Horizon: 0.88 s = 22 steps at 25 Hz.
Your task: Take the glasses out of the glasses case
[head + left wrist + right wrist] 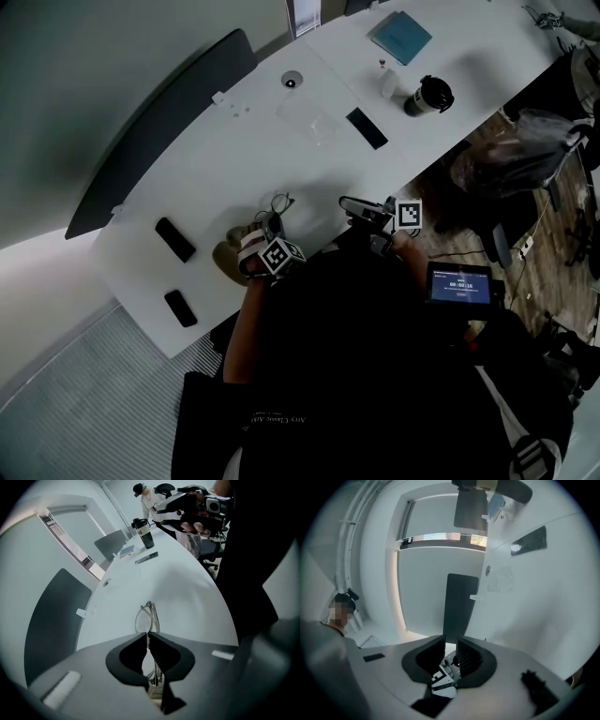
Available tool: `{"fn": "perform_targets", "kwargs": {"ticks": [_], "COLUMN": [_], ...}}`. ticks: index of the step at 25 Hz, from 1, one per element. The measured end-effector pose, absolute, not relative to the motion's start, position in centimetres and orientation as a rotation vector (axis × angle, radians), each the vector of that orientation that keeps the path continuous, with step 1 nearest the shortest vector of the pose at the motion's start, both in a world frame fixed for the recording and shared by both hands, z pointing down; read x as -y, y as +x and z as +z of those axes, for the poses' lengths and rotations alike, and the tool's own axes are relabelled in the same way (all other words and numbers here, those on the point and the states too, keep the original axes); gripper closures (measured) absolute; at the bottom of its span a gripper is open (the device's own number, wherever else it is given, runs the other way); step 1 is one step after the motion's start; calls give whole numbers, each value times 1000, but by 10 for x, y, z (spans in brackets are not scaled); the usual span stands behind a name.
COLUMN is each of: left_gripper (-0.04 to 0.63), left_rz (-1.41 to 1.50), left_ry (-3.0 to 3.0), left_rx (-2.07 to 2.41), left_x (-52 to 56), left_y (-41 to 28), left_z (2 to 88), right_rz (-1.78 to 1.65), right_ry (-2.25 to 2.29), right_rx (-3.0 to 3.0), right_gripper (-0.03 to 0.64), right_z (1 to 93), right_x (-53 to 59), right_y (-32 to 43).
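Thin wire-framed glasses (146,617) stand edge-on over the white table (183,588), and my left gripper (148,634) is shut on their frame, pointing steeply down. In the head view the glasses (279,201) reach out from the left gripper (270,230) near the table's front edge. A tan rounded object (225,258), possibly the case, lies just left of that gripper. My right gripper (349,204) hovers level to the right, aimed leftward. Its jaws (450,644) stand slightly apart with nothing between them.
Two black flat devices (175,239) (180,307) lie at the table's left. Farther back are a third black device (367,127), a dark cup (429,96), a blue notebook (401,36) and a round puck (292,81). A screen (459,284) glows by the person's right side.
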<state>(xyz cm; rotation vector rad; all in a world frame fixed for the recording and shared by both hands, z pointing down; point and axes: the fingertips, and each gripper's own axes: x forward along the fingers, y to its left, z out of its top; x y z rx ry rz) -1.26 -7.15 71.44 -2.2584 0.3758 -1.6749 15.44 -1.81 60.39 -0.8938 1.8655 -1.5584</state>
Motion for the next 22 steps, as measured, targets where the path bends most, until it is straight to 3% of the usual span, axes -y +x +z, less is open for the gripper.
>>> {"fn": "perform_targets", "kwargs": {"ticks": [22], "left_gripper": [565], "left_rz": [-1744], "left_ry": [-2262], "left_rx": [-226], "left_x": [64], "left_y": [1], "left_z": [743], "right_rz": [-1553], "right_ry": [-912], "right_rx": [-1854], "right_gripper": [555], "right_z": [605], "right_x": [11], "right_y": [155]}}
